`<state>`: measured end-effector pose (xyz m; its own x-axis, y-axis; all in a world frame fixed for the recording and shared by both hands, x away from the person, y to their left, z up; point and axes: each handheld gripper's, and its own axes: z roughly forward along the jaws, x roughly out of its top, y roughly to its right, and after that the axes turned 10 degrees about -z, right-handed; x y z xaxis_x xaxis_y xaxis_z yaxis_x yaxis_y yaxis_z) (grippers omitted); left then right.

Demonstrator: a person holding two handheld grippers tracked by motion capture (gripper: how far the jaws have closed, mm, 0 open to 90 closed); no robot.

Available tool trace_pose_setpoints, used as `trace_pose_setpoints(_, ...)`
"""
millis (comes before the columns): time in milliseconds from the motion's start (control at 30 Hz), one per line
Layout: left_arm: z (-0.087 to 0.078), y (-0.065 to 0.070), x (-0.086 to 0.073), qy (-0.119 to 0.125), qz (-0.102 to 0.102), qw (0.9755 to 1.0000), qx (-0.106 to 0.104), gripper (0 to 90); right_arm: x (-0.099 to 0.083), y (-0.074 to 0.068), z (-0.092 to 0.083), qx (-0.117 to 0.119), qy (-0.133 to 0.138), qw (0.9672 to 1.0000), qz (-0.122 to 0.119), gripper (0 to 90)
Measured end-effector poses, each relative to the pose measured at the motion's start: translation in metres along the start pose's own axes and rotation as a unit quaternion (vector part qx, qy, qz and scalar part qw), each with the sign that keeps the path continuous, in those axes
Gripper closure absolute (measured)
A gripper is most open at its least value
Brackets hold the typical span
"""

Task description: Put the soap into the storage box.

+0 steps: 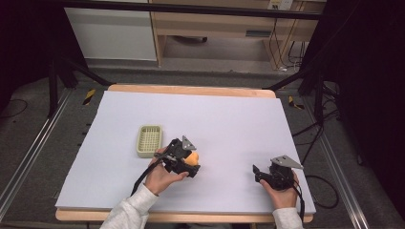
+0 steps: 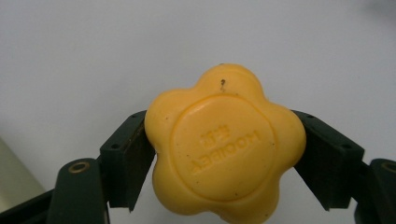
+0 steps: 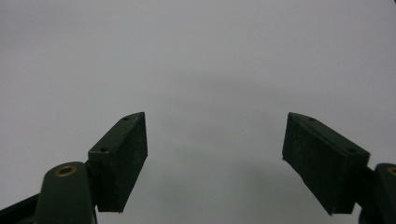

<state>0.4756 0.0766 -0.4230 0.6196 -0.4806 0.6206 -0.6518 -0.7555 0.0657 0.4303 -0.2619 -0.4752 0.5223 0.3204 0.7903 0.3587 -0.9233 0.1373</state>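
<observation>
A yellow flower-shaped soap bar [image 2: 225, 144] with raised lettering sits between the two jaws of my left gripper [image 1: 190, 162], which is shut on it from both sides. From above, the soap [image 1: 192, 157] shows as an orange-yellow lump at the gripper's tip, just right of a pale green slotted soap dish [image 1: 149, 140]. My right gripper [image 1: 258, 173] rests low over the white sheet near the front right, its jaws wide apart with nothing between them; its fingers [image 3: 121, 158] frame bare white surface.
A white sheet [image 1: 229, 114] covers the wooden table. The soap dish lies left of centre. Dark stands and cables flank the table, and a wooden desk stands beyond the far edge.
</observation>
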Motion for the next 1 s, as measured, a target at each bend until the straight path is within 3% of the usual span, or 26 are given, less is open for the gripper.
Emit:
trace_pose_setpoints(767, -0.05, -0.052, -0.02, 0.035, -0.054, 0.9975, 0.031, 25.3, -0.001, -0.001, 0.002, -0.002, -0.006, 1.0, -0.003, 22.8)
trace_pose_setpoints(1000, -0.057, -0.061, -0.021, 0.04, -0.065, 0.9963, 0.04, 25.3, -0.002, -0.003, 0.003, 0.002, -0.008, 0.9999, -0.006, 22.8)
